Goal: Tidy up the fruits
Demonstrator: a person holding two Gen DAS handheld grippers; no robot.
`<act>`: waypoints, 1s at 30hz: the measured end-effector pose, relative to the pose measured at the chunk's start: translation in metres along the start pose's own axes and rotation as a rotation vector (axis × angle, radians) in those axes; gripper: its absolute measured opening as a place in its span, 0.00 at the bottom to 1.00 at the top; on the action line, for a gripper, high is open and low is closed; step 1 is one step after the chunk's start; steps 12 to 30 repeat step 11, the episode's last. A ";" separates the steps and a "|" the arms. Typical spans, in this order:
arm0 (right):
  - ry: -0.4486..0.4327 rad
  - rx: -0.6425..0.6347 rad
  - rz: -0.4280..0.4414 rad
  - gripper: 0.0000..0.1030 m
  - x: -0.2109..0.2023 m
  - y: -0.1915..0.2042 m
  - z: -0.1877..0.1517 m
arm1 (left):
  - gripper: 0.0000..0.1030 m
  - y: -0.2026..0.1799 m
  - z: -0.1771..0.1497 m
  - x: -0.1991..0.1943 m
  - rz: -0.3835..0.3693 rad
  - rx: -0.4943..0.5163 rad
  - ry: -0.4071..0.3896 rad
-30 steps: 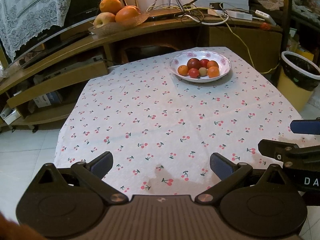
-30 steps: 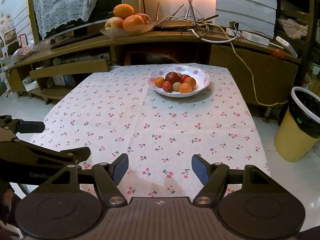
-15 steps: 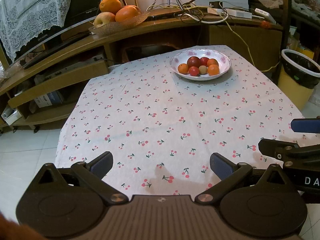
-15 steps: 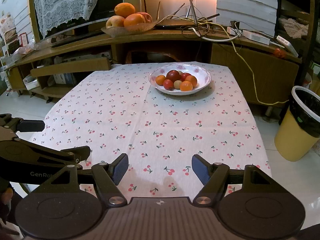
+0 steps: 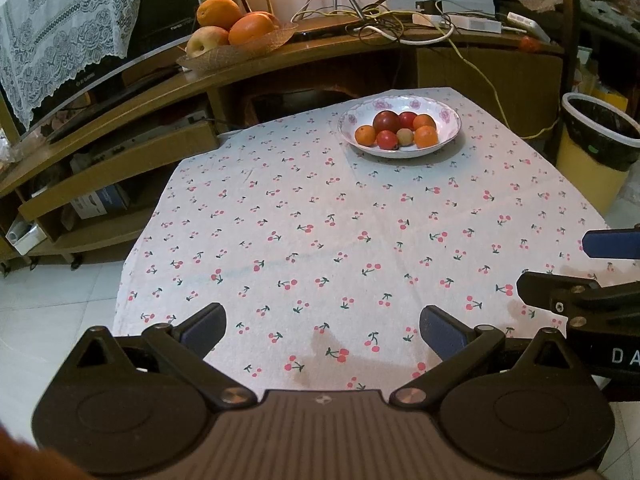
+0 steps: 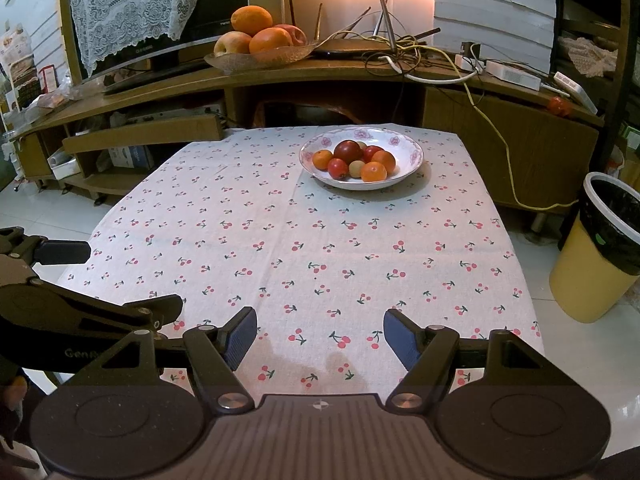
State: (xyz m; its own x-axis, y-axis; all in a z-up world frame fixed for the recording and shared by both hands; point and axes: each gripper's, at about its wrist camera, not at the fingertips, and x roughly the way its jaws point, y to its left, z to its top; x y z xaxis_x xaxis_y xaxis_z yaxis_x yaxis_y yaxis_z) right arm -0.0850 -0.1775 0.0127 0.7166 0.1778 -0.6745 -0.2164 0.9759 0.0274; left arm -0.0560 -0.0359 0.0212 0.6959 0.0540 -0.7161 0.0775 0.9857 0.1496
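Two units: left hand-held gripper and right hand-held gripper, both spread wide, empty, over near tabletop edge. Fruits heaped in floral bowl, far side, well apart.

Small oranges, red plums and a pale fruit lie heaped in a floral white bowl at the counter's far side.
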 end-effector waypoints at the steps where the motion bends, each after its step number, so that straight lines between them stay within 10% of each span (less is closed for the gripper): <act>1: 0.000 0.000 0.000 0.69 0.000 0.000 -0.001 | 1.00 0.000 0.000 0.000 0.000 0.001 0.000; 30: 0.001 0.001 0.002 0.71 -0.001 0.002 -0.002 | 1.00 -0.001 0.000 0.003 0.009 0.003 0.013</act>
